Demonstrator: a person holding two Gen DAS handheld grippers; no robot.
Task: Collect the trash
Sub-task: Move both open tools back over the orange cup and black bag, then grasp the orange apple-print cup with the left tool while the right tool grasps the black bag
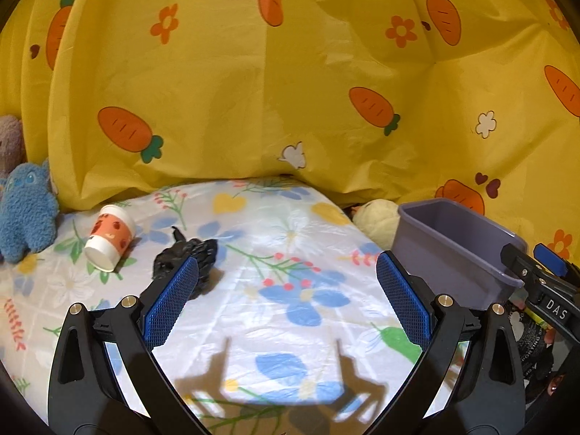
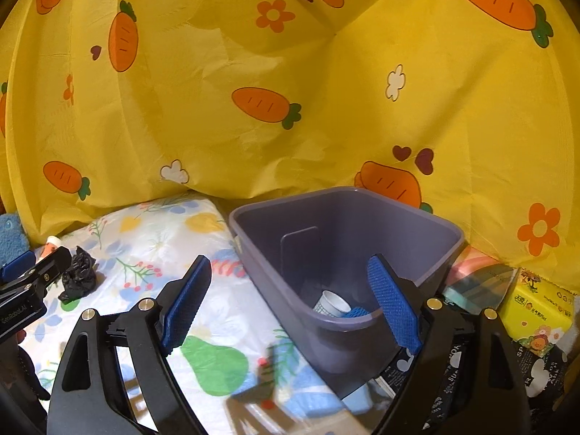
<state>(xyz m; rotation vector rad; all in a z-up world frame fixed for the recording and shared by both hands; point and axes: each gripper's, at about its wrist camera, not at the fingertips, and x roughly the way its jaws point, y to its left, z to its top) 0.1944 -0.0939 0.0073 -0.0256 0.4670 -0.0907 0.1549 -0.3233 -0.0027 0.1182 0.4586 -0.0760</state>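
Observation:
A crumpled black plastic bag lies on the floral sheet, just past my left gripper's left fingertip; it also shows in the right wrist view. An orange and white paper cup lies on its side to the bag's left. A purple bin stands at the right and holds a white paper cup. My left gripper is open and empty above the sheet. My right gripper is open and empty, its right finger over the bin's near rim.
A blue plush toy sits at the far left and a cream plush behind the bin. A yellow carrot-print cloth hangs behind. A yellow tissue pack and dark packets lie right of the bin.

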